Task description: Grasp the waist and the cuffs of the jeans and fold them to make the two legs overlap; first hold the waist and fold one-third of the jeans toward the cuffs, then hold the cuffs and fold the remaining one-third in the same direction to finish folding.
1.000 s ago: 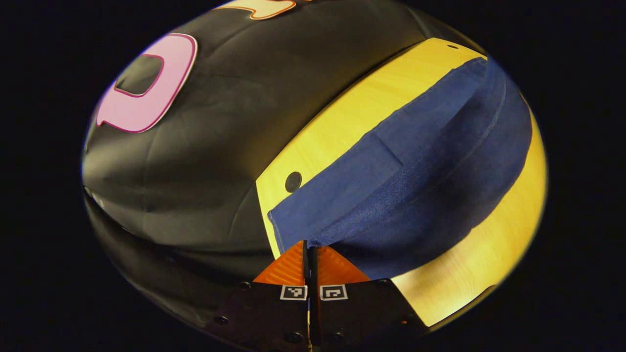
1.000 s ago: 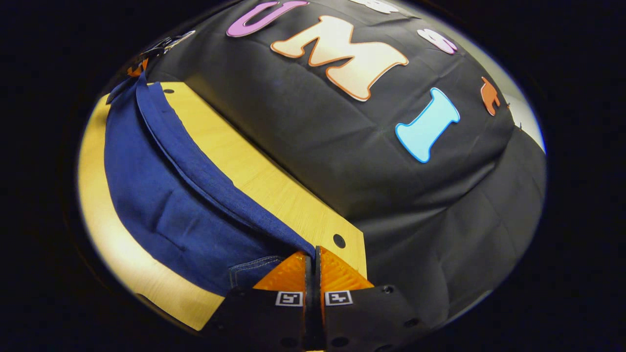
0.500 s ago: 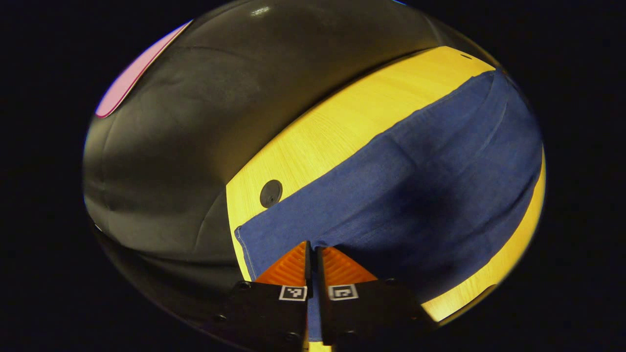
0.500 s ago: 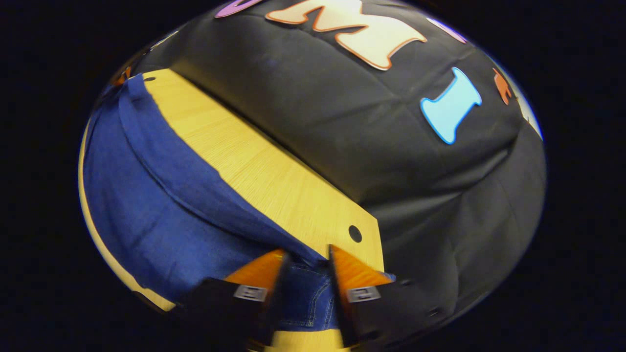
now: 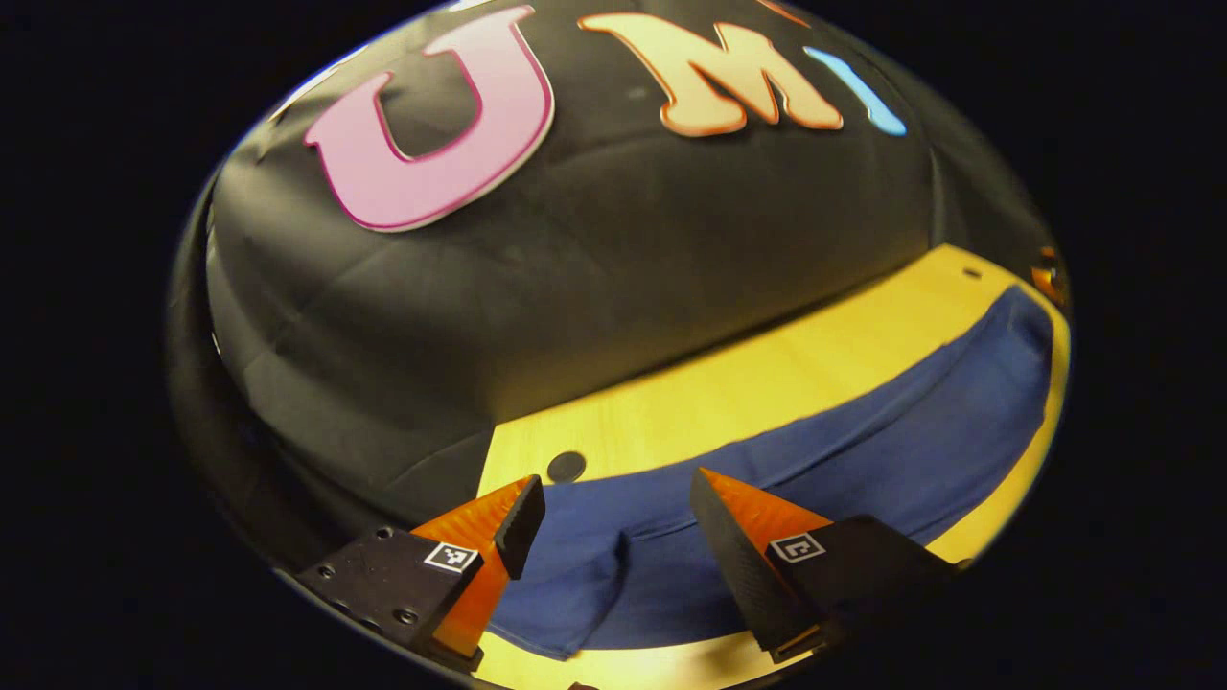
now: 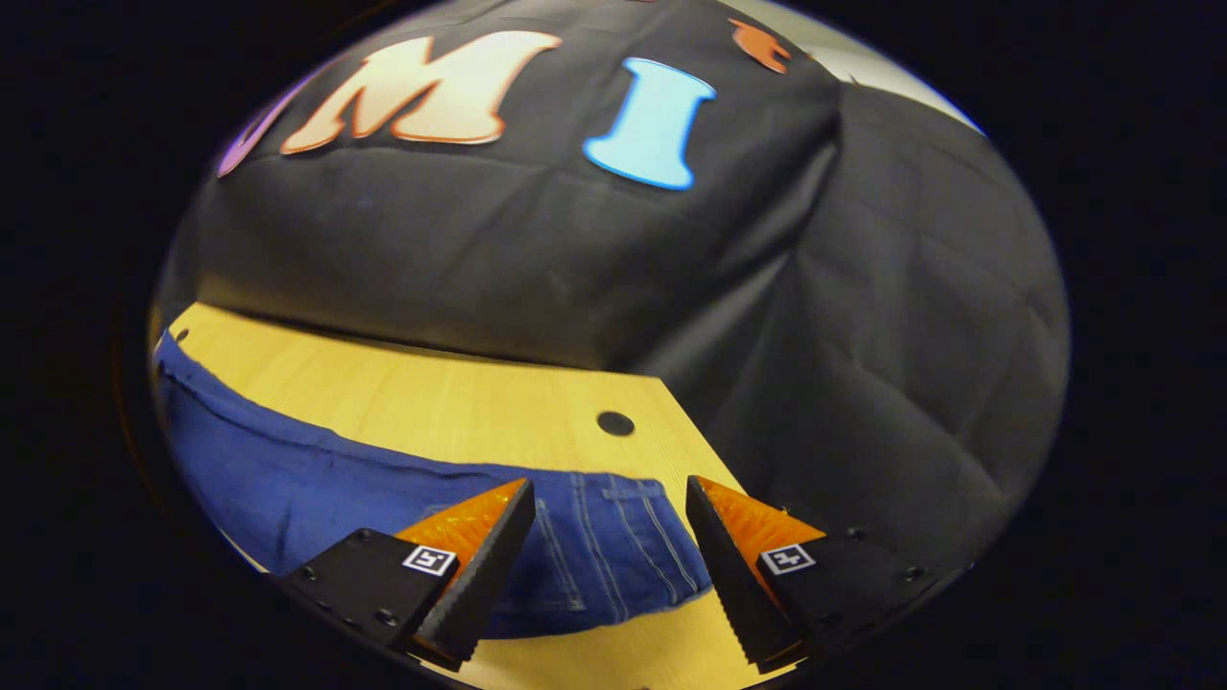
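1. Left claw (image 5: 613, 508) spread wide, gripping nothing; two orange wedge fingers (image 5: 479, 532) with ribbed faces and dark serrated inner pads, black mounts behind carrying small square markers.
2. Between and beyond those fingers, jeans (image 5: 815, 470) lying flat on the table (image 5: 729, 402); plain deep-blue denim, matte weave; cuff end (image 5: 566, 604) nearest, with a rounded soft fold and a thin hem line.
3. Long band of denim curving away toward the far right table corner; another orange claw tip just visible at that edge, too small to read.
4. Right claw (image 6: 609, 517) likewise parted, empty; same orange ribbed wedges, toothed dark pads, black plates with markers.
5. Waist end (image 6: 604, 556) lying between those fingers on the table (image 6: 422, 402); lighter stitch lines running in parallel rows, a pocket-like panel outlined in seams; rest of the jeans (image 6: 288, 479) stretching left as smooth dark blue.
6. Table of pale yellow wood with fine straight grain, clipped corner, a small round dark hole (image 6: 614, 423) near it; similar hole (image 5: 566, 467) by the cuff end.
7. Behind the table, black quilted cloth wall (image 6: 863, 316), creased in soft squares.
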Demonstrator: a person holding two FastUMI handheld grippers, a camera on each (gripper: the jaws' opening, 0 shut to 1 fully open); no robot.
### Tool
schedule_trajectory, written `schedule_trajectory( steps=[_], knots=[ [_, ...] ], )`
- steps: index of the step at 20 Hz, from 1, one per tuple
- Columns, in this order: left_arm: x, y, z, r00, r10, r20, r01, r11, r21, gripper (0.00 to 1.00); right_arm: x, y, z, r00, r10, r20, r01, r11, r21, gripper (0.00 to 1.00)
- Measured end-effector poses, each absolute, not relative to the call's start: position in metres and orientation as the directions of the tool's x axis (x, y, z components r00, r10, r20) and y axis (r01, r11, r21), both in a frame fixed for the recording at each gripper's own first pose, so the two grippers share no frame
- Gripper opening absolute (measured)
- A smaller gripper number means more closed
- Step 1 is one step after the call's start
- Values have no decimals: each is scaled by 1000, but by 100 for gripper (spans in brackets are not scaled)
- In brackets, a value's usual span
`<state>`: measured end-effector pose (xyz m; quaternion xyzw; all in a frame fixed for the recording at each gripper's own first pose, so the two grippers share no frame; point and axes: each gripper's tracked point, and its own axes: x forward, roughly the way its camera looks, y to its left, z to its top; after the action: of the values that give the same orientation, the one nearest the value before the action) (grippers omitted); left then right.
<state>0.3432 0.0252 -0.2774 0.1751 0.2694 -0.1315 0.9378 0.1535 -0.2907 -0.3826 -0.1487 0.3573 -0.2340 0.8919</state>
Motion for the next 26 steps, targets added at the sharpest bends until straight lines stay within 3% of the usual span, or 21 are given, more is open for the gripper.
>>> schedule_trajectory(
  steps=[5,11,14,16,21,23,26],
  knots=[
    [328,-28,-203,850,-250,-463,331,938,102,94,120,-339,-414,575,-504,-645,364,863,-350,99],
    [304,-62,-167,862,-248,-441,298,954,45,95,89,-365,-471,474,-422,-773,485,857,-171,99],
    [276,-69,-148,876,-220,-430,266,963,50,94,94,-366,-476,508,-364,-781,523,850,-57,100],
    [268,-69,-140,881,-206,-426,259,964,68,95,97,-353,-473,557,-281,-781,442,897,-8,93],
    [260,-72,-135,883,-210,-421,249,968,39,95,107,-346,-474,585,-239,-775,447,892,62,10],
    [260,-69,-136,885,-215,-413,242,970,13,95,110,-346,-463,594,-253,-764,431,901,37,5],
    [261,-52,-140,887,-205,-414,219,976,-13,95,126,-339,-426,651,-259,-713,427,902,62,4]
  ],
)
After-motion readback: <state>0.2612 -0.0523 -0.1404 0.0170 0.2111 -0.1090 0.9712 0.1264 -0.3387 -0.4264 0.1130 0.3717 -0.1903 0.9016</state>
